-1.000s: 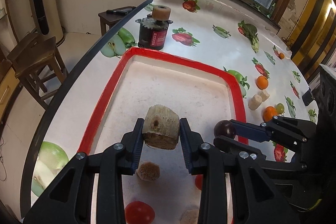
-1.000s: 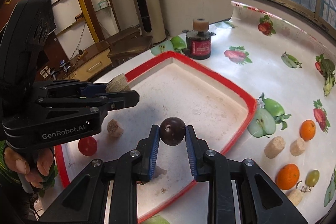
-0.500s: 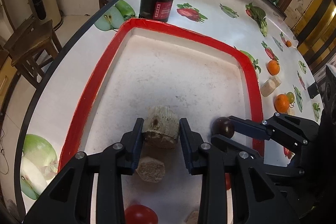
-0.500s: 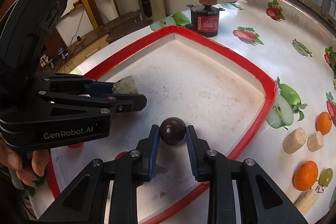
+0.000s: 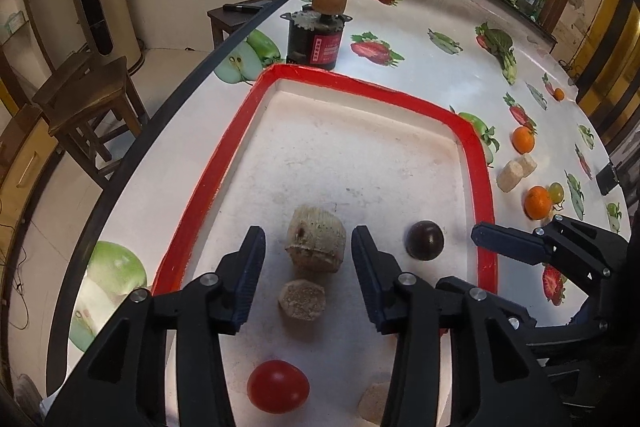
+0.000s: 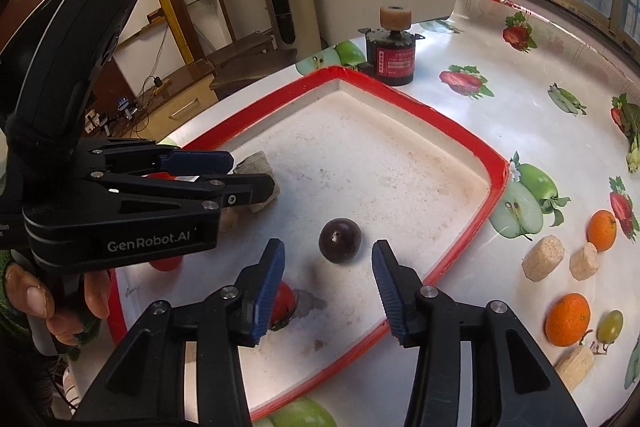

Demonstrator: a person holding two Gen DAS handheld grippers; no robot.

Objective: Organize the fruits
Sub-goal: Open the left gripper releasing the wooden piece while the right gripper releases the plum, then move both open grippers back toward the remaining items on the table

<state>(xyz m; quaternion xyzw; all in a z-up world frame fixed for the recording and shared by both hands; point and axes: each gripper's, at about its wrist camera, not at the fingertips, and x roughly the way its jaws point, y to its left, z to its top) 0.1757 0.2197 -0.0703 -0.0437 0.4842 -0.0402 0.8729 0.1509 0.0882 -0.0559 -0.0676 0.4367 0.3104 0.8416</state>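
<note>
A white tray with a red rim [image 5: 362,83] [image 6: 404,98] lies on the fruit-print table. My left gripper [image 5: 308,247] is opening; a beige ridged chunk [image 5: 316,239] [image 6: 256,163] rests on the tray floor between its pads, untouched. My right gripper [image 6: 328,255] is opening too, and a dark purple round fruit [image 6: 340,240] [image 5: 425,239] sits on the tray between its fingers, free of both pads. A smaller beige piece [image 5: 301,299], a red tomato [image 5: 278,386] and another red fruit [image 6: 282,305] also lie in the tray.
On the table right of the tray lie two oranges [image 6: 568,319] [image 6: 602,230], a green grape [image 6: 610,323] and several beige blocks [image 6: 543,263]. A black motor with a beige roller [image 6: 394,55] stands behind the tray. A hand [image 6: 44,301] holds the left gripper. Wooden stools [image 5: 88,99] stand beyond the table edge.
Both grippers went from shut to open. The beige chunk and the purple fruit were let go and now rest on the tray floor.
</note>
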